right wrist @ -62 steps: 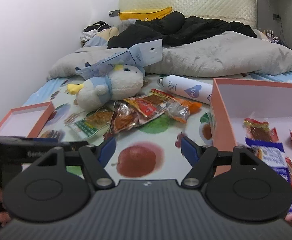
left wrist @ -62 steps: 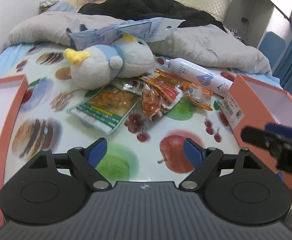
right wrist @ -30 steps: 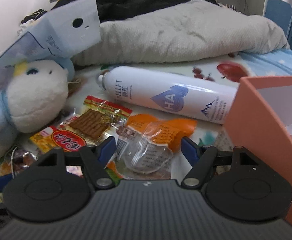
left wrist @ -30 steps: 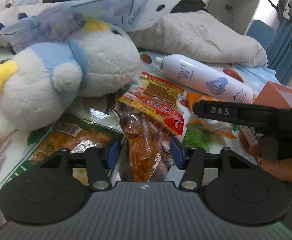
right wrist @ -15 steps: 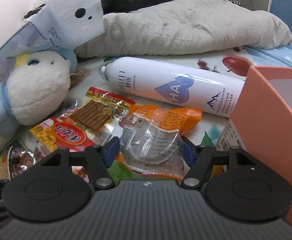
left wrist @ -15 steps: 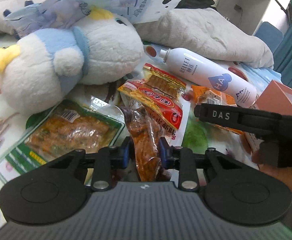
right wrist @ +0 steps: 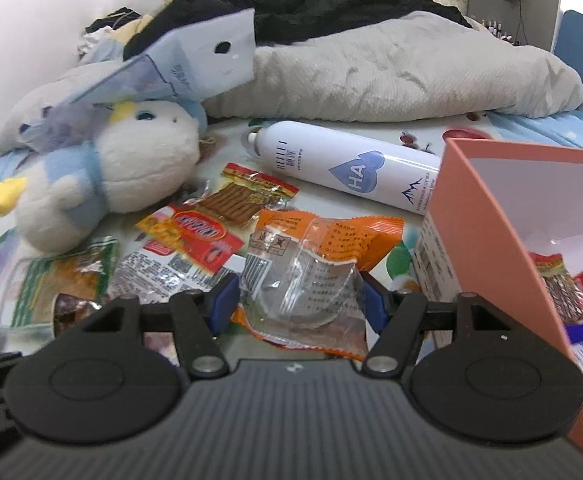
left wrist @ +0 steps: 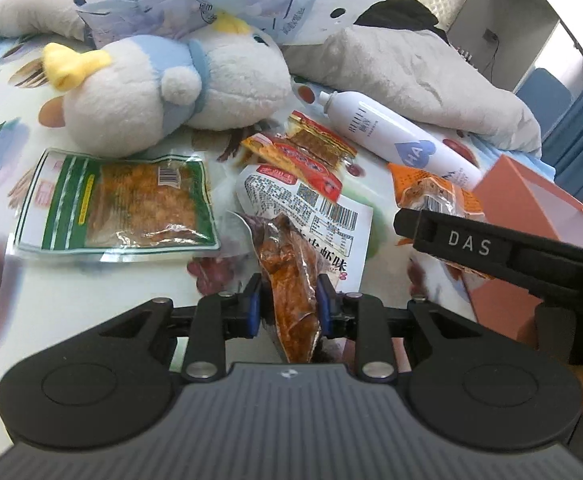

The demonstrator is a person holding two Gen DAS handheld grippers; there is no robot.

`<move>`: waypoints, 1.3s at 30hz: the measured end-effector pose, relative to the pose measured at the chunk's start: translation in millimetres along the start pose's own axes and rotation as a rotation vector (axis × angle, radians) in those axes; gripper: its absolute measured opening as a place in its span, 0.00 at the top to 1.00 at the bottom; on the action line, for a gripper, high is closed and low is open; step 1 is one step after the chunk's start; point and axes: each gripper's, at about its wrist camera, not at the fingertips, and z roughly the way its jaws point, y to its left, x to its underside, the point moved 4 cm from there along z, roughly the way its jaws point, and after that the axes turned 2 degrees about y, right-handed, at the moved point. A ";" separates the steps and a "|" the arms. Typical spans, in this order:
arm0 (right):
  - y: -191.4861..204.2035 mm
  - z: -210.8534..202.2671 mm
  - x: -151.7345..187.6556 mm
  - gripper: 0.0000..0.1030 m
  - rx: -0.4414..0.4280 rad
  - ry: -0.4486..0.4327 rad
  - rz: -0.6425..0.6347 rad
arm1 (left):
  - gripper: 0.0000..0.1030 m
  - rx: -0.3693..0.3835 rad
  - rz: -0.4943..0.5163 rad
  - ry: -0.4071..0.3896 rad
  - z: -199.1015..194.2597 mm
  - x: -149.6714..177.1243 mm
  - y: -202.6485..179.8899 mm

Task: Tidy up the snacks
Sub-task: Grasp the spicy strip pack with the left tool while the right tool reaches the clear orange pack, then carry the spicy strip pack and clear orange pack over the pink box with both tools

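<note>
My left gripper (left wrist: 287, 306) is shut on a clear packet of brown-red snack (left wrist: 289, 276) and holds it above the bedsheet. My right gripper (right wrist: 297, 304) is shut on an orange and clear snack packet (right wrist: 311, 276), lifted next to the pink box (right wrist: 487, 216). The box holds several snack packets (right wrist: 563, 292). A green-edged packet (left wrist: 115, 200), a white barcode packet (left wrist: 315, 204), a red packet (left wrist: 295, 162) and a brown-strip packet (left wrist: 319, 140) lie on the sheet. The right gripper's body (left wrist: 491, 252) crosses the left wrist view.
A plush bird (left wrist: 163, 88) lies behind the packets under a pale blue bag (left wrist: 219, 6). A white spray bottle (left wrist: 395, 140) lies beside the pink box (left wrist: 539, 208). A grey blanket (right wrist: 391, 68) and black clothes (right wrist: 311, 0) fill the back.
Both grippers have lifted and pulled back with their packets. The brown-red packet has come off the white barcode packet, which now shows. The right gripper has moved toward the box.
</note>
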 end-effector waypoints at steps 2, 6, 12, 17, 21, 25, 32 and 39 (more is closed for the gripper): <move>1.2 -9.5 5.6 0.35 -0.006 0.002 -0.004 | 0.70 -0.001 -0.003 -0.007 -11.2 7.7 -2.3; 2.2 -29.9 19.6 0.35 -0.012 0.002 -0.022 | 0.70 0.004 -0.023 0.004 -28.0 25.9 -2.2; -2.4 -59.0 43.7 0.36 -0.026 0.016 -0.047 | 0.70 -0.004 -0.067 -0.001 -56.0 50.4 2.4; -8.0 -88.9 61.1 0.36 -0.064 0.032 -0.056 | 0.70 -0.013 -0.095 -0.027 -85.2 64.4 5.5; -12.4 -112.2 71.1 0.36 -0.081 0.037 -0.077 | 0.70 -0.020 -0.116 -0.035 -106.2 74.1 6.0; -20.3 -129.6 78.6 0.36 -0.109 0.044 -0.065 | 0.70 -0.025 -0.132 -0.052 -126.8 80.3 3.4; -29.1 -148.7 80.2 0.36 -0.135 0.035 -0.083 | 0.70 -0.011 -0.152 -0.081 -144.8 80.2 -8.1; -35.8 -167.8 65.4 0.36 -0.158 0.006 -0.069 | 0.70 0.014 -0.125 -0.111 -159.8 65.0 -32.4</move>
